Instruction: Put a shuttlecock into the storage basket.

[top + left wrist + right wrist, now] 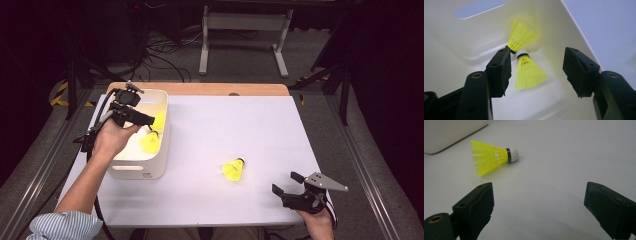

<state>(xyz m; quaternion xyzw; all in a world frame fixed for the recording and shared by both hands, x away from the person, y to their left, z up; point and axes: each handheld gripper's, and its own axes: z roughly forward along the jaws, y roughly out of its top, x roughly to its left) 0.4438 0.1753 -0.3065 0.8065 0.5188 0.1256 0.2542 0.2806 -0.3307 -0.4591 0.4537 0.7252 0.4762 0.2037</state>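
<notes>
Two yellow plastic shuttlecocks lie in a white bin (138, 169) at the table's left: one (149, 143) (529, 74) nearer me, the other (159, 120) (521, 35) behind it, their cork ends meeting. My left gripper (146, 120) (536, 72) hangs open just above them, pads clear of both. A third yellow shuttlecock (234, 169) (491, 160) lies on its side on the white table, white cork to the right in the right gripper view. My right gripper (285, 182) (539, 202) rests open near the front right edge, short of it, nothing between its jaws.
The white table top (240, 120) has a wooden strip along its far edge. The bin has a slot handle (479, 8) in its wall, and its corner (449, 132) appears beyond the loose shuttlecock. Cables and a metal stand (245, 35) sit on the floor behind.
</notes>
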